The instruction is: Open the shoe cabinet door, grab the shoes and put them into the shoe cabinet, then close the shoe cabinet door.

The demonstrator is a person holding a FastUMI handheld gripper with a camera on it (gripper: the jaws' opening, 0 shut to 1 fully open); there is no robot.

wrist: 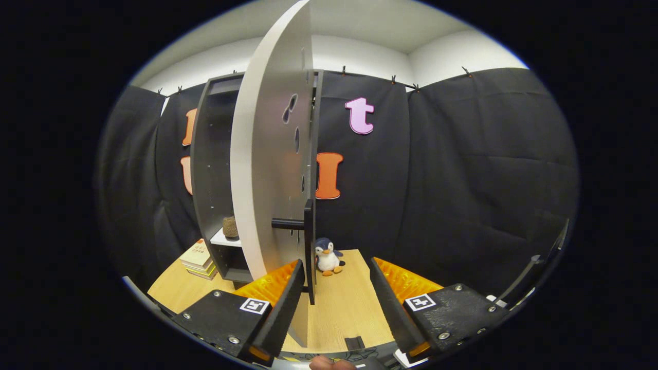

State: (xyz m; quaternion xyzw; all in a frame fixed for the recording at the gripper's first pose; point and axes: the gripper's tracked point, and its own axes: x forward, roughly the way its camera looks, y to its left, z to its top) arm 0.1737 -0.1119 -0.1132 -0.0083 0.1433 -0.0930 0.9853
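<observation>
Both fingers of the gripper (334,303) stand spread wide apart, pressing on nothing, with bare wooden floor (342,313) showing in the gap between them. Just ahead of the left finger (280,308) hangs the shoe cabinet door (270,169), swung out edge-on toward the camera; its lower edge comes down right beside that finger's inner side, though contact cannot be judged. A dark bar handle (303,226) juts from the door's face, above and just beyond the left fingertip. Behind the door the dark shoe cabinet (211,169) stands open, a small brown object (231,226) sitting on its pale shelf. Beyond the fingers, a toy penguin (327,256) sits on the floor near the door's edge. A stack of books (198,259) lies left of the cabinet. The gripper points level and forward, low over the floor; a fingertip (325,363) of the person shows beneath it.
</observation>
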